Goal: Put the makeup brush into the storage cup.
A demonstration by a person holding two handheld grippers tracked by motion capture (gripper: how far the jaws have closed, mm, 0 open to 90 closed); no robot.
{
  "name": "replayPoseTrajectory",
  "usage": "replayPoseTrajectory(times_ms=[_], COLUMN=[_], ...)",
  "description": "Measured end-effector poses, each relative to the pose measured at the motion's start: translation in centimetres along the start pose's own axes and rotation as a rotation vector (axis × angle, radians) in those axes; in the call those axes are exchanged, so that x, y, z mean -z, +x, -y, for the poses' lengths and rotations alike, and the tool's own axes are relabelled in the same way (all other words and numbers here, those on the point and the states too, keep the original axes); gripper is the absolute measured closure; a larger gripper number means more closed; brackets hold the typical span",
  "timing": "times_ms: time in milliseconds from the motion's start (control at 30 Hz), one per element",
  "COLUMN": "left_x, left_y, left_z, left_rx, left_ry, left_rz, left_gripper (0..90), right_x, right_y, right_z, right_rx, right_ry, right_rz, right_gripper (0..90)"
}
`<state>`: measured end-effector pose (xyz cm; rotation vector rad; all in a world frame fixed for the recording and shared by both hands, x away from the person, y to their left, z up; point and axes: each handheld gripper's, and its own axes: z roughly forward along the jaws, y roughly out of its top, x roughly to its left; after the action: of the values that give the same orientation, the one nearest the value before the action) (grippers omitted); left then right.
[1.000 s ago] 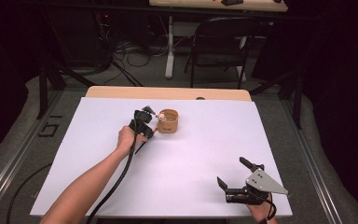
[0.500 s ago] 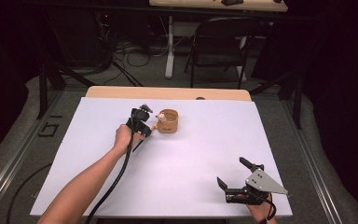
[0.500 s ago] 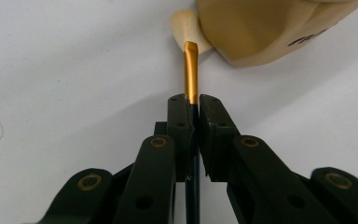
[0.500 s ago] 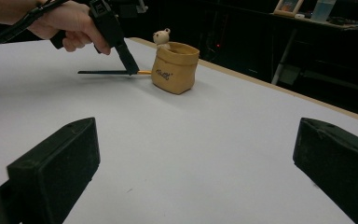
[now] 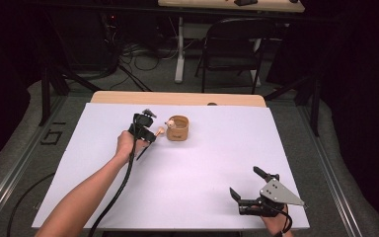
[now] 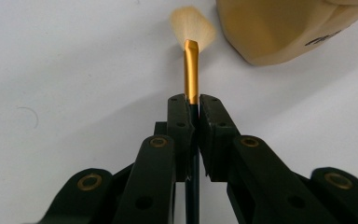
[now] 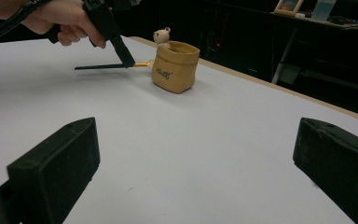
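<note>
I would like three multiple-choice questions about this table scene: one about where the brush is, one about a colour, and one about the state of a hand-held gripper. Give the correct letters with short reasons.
1. Where is the makeup brush?
A. inside the pouch
B. between the jaws of the left hand-held gripper, beside the pouch
C. under the right hand-held gripper

2. What colour is the small pouch?
A. tan
B. blue
C. red

3. How does the right hand-held gripper stand?
A. shut on the brush
B. shut on the pouch
C. open, holding nothing

Answers: 1 B, the left gripper view shows the jaws clamped on the handle, bristles next to the pouch. 2 A, it looks tan in every view. 3 C, its jaws stand wide apart over the bare white table.
</note>
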<state>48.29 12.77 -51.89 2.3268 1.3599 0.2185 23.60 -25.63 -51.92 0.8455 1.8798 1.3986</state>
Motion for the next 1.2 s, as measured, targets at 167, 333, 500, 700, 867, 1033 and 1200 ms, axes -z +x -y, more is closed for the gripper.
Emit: replayPoseTrajectory(times_ms=[167,333,500,700,867,1033,1200], left_x=[0.7,1.4,2.2,3.1,3.7,4.5,5.2], left_y=[0.3,0.7,1.1,1.5,1.6,1.7,1.9], left_z=[0.2,0.5,0.9,1.4,2.0,2.5,2.9], left_rx=[0.002,0.005,0.009,0.005,-0.002,-0.010,-0.013], left_ry=[-0.019,-0.043,-0.074,-0.108,-0.134,-0.177,-0.206], left_rz=[0.013,0.031,0.047,0.055,0.075,0.093,0.100], left_gripper=[83.5,83.5,83.5,83.5,83.5,83.5,83.5], right_x=[0.0,-0.1,-0.1,-0.3,-0.3,-0.3,-0.4], right_y=[0.0,0.0,0.0,0.1,0.1,0.1,0.1], right_z=[0.0,0.0,0.0,0.1,0.1,0.1,0.1], right_rx=[0.001,0.003,0.002,0.004,0.005,0.005,0.002], right_ry=[0.002,0.005,0.002,0.004,0.008,0.011,0.016], right_rz=[-0.001,0.001,-0.001,-0.004,-0.006,-0.004,-0.006], right_gripper=[0.0,0.0,0.0,0.0,0.0,0.0,0.0])
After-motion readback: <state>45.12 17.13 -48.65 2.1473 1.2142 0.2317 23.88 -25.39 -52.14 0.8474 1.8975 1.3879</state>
